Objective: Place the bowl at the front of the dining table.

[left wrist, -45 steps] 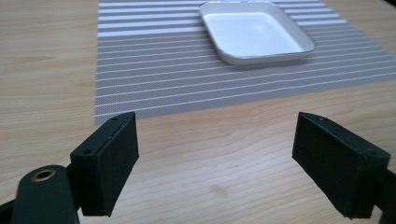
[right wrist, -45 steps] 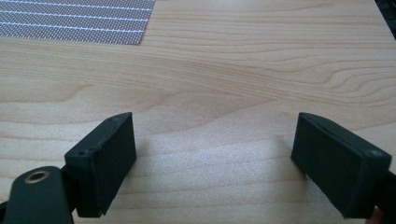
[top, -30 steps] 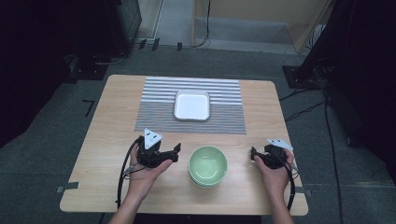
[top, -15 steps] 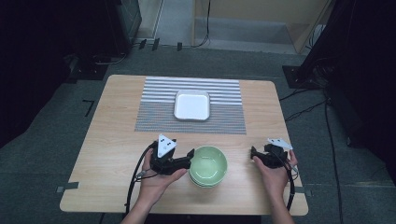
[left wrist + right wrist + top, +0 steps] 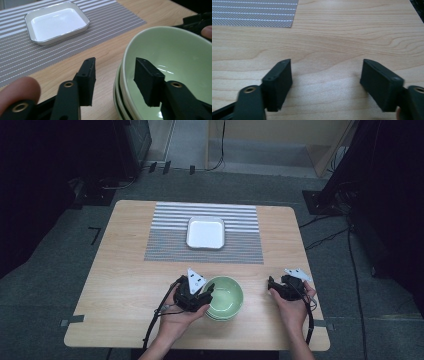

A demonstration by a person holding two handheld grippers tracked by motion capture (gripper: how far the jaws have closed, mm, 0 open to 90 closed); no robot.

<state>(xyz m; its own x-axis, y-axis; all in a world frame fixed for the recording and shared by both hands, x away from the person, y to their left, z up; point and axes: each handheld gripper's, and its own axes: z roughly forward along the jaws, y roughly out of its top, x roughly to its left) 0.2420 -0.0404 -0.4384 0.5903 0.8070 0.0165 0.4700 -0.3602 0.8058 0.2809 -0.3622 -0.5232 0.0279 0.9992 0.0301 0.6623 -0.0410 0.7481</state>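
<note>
A stack of pale green bowls (image 5: 225,297) (image 5: 172,62) sits near the table's front edge. My left gripper (image 5: 204,296) (image 5: 115,80) is open and straddles the top bowl's left rim, one jaw inside the bowl and one outside; the jaws are not closed on it. A white square dish (image 5: 205,232) (image 5: 56,22) rests on the striped grey placemat (image 5: 165,245) (image 5: 22,55) farther back. My right gripper (image 5: 272,286) (image 5: 325,83) is open above bare wood to the right of the bowls, with nothing between its jaws.
The wooden table (image 5: 120,280) (image 5: 352,35) has bare wood left and right of the placemat. A corner of the placemat (image 5: 254,12) lies ahead of the right gripper. Cables trail off the front edge from both grippers. Dark floor and equipment surround the table.
My left gripper has moved right across the table to the bowl stack and now straddles its rim. The right gripper has stayed where it was.
</note>
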